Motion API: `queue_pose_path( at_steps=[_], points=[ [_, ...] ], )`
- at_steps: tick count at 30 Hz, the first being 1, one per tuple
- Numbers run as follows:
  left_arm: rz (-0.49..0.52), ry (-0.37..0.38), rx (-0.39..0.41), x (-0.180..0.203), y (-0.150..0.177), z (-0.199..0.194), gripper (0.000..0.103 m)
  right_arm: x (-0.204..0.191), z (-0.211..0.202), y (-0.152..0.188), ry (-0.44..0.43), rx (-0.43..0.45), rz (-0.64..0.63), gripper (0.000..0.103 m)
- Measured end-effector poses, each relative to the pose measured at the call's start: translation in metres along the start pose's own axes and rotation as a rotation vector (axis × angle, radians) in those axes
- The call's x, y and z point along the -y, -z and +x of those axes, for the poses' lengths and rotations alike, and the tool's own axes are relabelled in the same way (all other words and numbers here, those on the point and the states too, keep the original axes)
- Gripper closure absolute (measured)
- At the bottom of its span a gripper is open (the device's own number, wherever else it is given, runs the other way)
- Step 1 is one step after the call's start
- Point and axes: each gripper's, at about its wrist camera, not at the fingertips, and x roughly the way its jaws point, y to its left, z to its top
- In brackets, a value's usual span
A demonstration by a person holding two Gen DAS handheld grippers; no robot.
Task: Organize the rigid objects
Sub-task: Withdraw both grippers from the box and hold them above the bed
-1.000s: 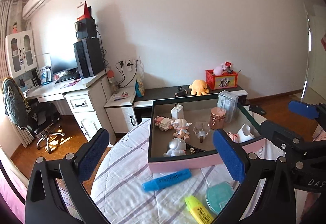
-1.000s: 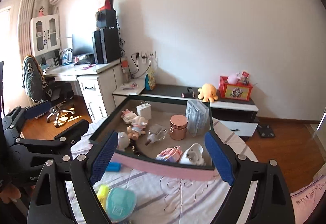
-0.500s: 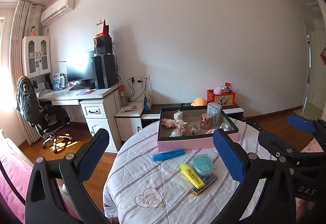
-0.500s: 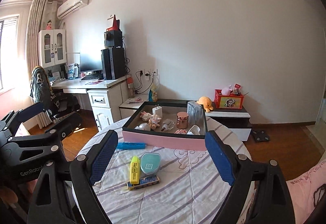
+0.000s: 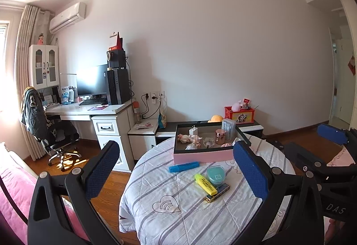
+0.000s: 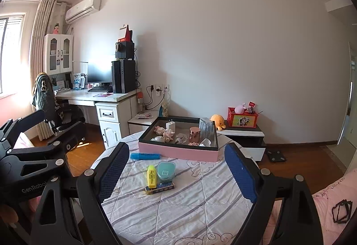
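Note:
A pink tray (image 5: 202, 156) (image 6: 176, 153) with a dark rim sits at the far side of a round table (image 5: 178, 218) (image 6: 200, 211). It holds small figurines, a white charger, a copper jar (image 5: 220, 136) (image 6: 194, 134) and a clear box. In front of it lie a blue highlighter (image 5: 184, 166) (image 6: 145, 156), a yellow highlighter (image 5: 205, 184) (image 6: 151, 176), a teal case (image 5: 215, 176) (image 6: 166, 170) and a small dark box (image 5: 217, 192) (image 6: 159, 187). My left gripper (image 5: 176, 174) and right gripper (image 6: 177, 177) are open, empty, well back from the table.
A white desk (image 5: 107, 120) with monitor and computer tower stands at the left wall, with an office chair (image 5: 51, 133) beside it. A low cabinet (image 6: 243, 133) behind the table carries an orange plush and a red box. Wooden floor surrounds the table; pink bedding lies nearby.
Both grippers have pulled back and away from the tray. The whole table and the loose items in front of the tray have come into view. Both stay open.

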Motion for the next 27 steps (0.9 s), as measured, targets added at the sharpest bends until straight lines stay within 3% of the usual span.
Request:
queue_pose_path(
  at_steps=[20, 27],
  points=[
    [0.001, 0.006, -0.022, 0.0, 0.002, -0.002, 0.0, 0.0, 0.007, 0.003, 0.013, -0.027, 0.004, 0.014],
    [0.012, 0.028, -0.073, 0.001, 0.013, 0.023, 0.0, 0.005, 0.024, 0.011, 0.01, -0.066, 0.012, 0.014]
  ],
)
